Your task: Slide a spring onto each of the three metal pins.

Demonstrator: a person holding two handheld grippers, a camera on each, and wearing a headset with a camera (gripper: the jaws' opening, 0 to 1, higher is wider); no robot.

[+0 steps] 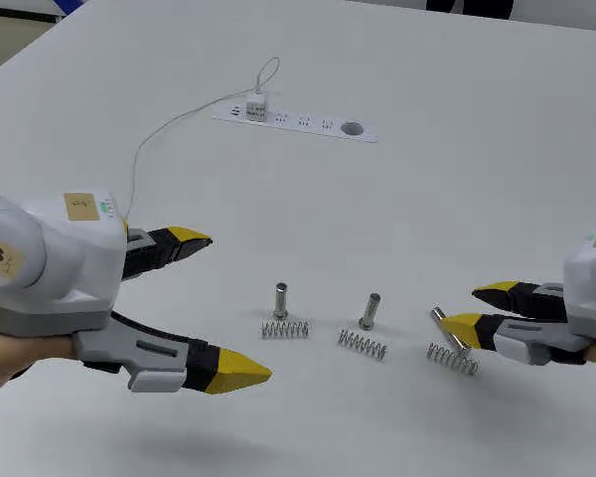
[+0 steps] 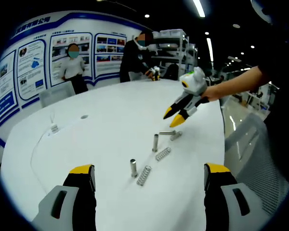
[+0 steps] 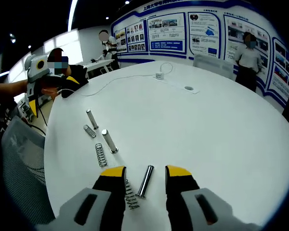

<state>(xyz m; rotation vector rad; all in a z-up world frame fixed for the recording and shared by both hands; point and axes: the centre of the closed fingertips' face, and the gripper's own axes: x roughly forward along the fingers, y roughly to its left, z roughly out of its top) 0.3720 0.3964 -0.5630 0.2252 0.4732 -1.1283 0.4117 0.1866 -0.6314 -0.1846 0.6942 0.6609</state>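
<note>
R gripper (image 1: 477,306) was part open, empty, jaws flanking the fallen pin (image 3: 145,181); its spring (image 3: 130,195) lay just beside on the tabletop (image 1: 427,199). L gripper (image 1: 230,306) wide open, empty. Best to pinch the pin mid-shaft, leaving one end free.

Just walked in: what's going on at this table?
A person works with two hand-held grippers at a white table. Three springs lie beside three pins, none threaded yet. Two pins stand upright; the third pin lies flat between the jaws of the open right gripper. The left gripper hovers open, off to the side.
</note>
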